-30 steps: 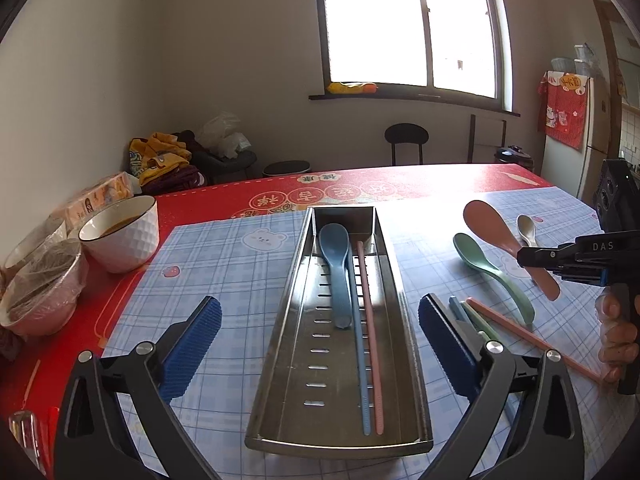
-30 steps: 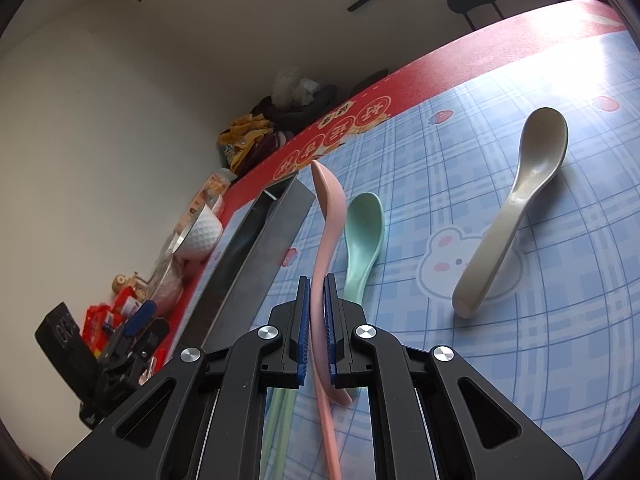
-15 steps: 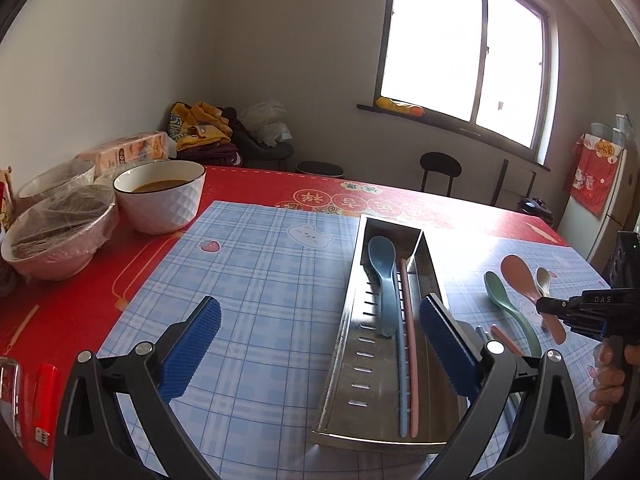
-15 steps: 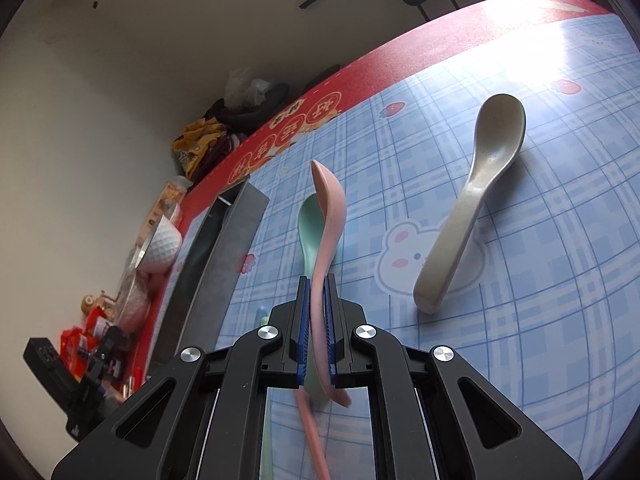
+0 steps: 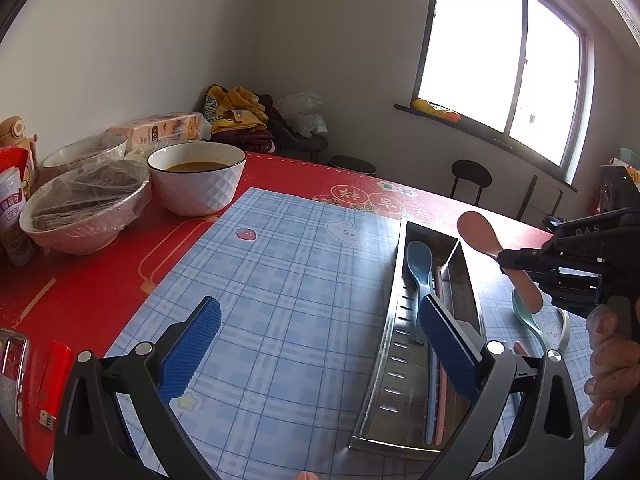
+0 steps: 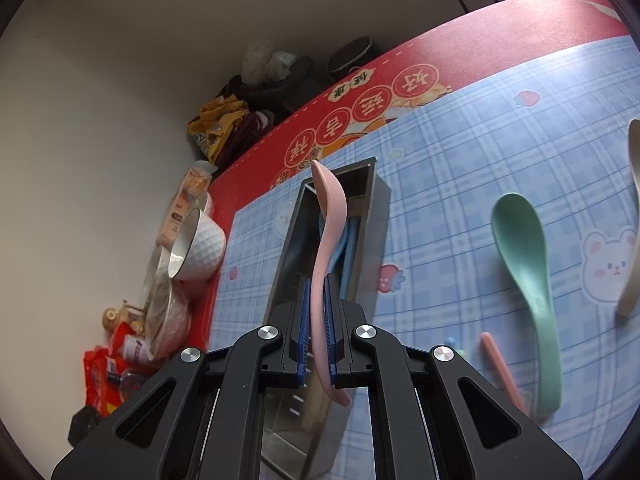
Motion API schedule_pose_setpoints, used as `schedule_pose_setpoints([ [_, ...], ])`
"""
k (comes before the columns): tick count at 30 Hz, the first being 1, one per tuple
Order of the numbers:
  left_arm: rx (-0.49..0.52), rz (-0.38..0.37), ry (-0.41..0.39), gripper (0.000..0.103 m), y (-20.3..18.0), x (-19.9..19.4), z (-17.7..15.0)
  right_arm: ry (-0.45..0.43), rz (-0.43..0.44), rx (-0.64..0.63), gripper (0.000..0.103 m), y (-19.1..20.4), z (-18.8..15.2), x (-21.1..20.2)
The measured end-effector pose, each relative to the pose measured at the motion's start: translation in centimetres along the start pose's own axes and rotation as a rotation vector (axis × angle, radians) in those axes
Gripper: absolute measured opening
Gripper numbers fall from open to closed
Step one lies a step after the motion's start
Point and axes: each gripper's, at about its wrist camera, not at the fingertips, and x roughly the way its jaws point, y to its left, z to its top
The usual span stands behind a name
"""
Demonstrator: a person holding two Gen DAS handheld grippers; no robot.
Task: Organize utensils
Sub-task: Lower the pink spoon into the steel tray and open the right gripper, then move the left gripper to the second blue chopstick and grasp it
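The left tongs' [image 5: 320, 344] right blue pad hides part of the long perforated steel tray [image 5: 394, 344], and with it the middle of the pale blue plastic spoon [image 5: 419, 264] and of the pink chopstick lying beside it. The right tongs [image 6: 316, 328] cover the middle of the pink plastic spoon's [image 6: 330, 216] handle. The cream plastic spoon [image 6: 632, 216] is cut off by the right edge of the right wrist view. The loose pink chopstick [image 6: 500, 364] blurs toward its near end. Print on the red snack packets [image 6: 102, 364] is too small to read.
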Motion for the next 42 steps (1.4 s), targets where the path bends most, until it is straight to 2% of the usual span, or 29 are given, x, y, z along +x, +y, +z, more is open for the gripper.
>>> schedule_pose_setpoints([
  [7, -0.035, 0.014, -0.001, 0.097, 0.7, 0.0, 0.2, 0.043, -0.067, 0.092, 0.007, 1.3, -0.4, 4.2],
  [17, -0.022, -0.005, -0.004, 0.097, 0.3, -0.1, 0.2, 0.056, -0.118, 0.153, 0.008, 0.7, -1.1, 6.1],
  [25, -0.026, -0.025, -0.003, 0.097, 0.3, -0.1, 0.1, 0.079, -0.061, 0.119, 0.009, 1.4, -0.9, 5.6],
  [30, -0.037, -0.045, -0.004, 0.097, 0.4, -0.1, 0.1, 0.017, -0.031, -0.057, 0.009, 2.1, -0.7, 2.7],
  [33, -0.029, -0.041, -0.010, 0.097, 0.2, -0.2, 0.0, -0.056, -0.051, -0.254, 0.009, 2.2, -0.9, 0.0],
  [36, -0.013, -0.026, -0.027, 0.097, -0.2, -0.4, 0.0, -0.157, -0.115, -0.477, 0.009, 1.7, -1.7, -3.3],
  [40, 0.027, -0.010, -0.035, 0.097, -1.0, -0.3, -0.3, -0.177, -0.106, -0.608, 0.009, -0.6, -2.5, -6.7],
  [42, 0.048, -0.004, -0.039, 0.097, -1.4, -0.3, -0.4, -0.193, -0.135, -0.690, 0.009, -1.5, -3.2, -8.1],
])
